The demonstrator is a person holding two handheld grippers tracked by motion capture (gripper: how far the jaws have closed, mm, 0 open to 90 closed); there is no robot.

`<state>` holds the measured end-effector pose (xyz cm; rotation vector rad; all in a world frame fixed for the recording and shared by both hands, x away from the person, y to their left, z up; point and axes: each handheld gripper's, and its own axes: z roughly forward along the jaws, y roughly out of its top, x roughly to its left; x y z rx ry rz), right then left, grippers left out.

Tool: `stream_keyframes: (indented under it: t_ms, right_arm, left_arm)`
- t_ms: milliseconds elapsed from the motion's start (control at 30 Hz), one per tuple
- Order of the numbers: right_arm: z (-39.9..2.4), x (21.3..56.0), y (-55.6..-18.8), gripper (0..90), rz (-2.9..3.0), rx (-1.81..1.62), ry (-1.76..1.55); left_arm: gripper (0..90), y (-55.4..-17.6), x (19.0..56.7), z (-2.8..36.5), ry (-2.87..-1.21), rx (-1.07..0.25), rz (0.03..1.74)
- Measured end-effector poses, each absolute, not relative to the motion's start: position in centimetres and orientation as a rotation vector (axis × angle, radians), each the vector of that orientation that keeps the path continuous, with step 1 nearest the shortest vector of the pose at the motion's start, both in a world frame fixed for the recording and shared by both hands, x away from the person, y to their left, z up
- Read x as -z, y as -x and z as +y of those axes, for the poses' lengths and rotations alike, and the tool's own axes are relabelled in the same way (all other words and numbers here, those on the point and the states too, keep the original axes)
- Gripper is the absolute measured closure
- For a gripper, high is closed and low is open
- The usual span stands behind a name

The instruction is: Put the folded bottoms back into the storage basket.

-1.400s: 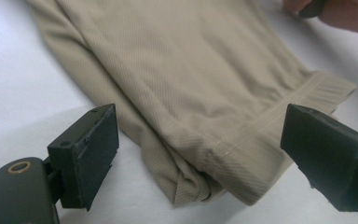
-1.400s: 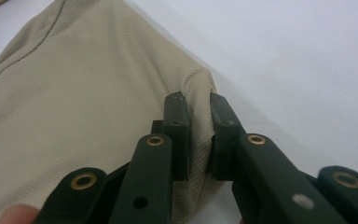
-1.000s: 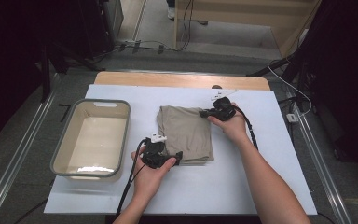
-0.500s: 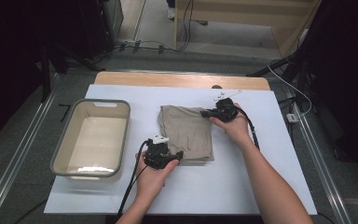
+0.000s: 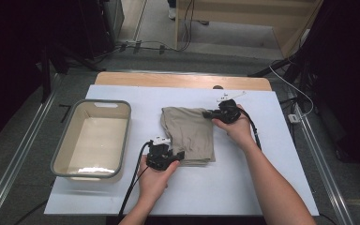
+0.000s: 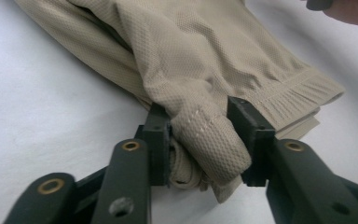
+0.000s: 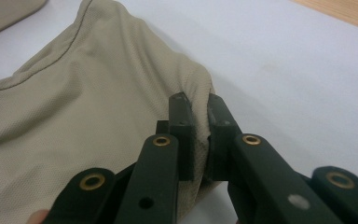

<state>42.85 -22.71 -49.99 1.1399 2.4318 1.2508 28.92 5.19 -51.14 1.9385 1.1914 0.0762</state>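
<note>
A folded beige cloth (image 5: 190, 133) lies in the middle of the white table (image 5: 243, 187). My left gripper (image 5: 180, 154) is at the cloth's near left corner. Its jaws have just been closing, and in the left gripper view a rolled, stitched hem of the cloth (image 6: 205, 51) fills the gap between them, with my left gripper (image 6: 200, 121) pressing it from both sides. My right gripper (image 5: 209, 114) is at the far right corner. In the right gripper view my right gripper (image 7: 196, 105) is shut on a pinch of the cloth (image 7: 74, 107).
A grey-rimmed beige bin (image 5: 104, 101) stands at the left of the table with nothing in it. A strip of wood (image 5: 178, 79) runs along the table's far edge. Cables trail from both grippers toward the person.
The left gripper's jaws have drawn together around the cloth's near corner. Both hands have stayed about where they were, and the right gripper keeps its hold.
</note>
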Motion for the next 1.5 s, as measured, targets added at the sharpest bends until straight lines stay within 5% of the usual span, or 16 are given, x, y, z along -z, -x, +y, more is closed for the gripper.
stream_keyframes:
  t_ms: [367,1500]
  right_arm:
    - [-22.6,48.9,-42.1,82.4,2.4,-1.302,-1.137]
    - [-23.2,43.4,-39.9,82.9,2.287,-1.459,-1.065]
  left_arm:
    - [71.0,-28.4,50.9,5.2,-1.946,-0.142,1.111]
    - [72.2,-26.9,46.0,7.0,-1.836,-0.266,0.971]
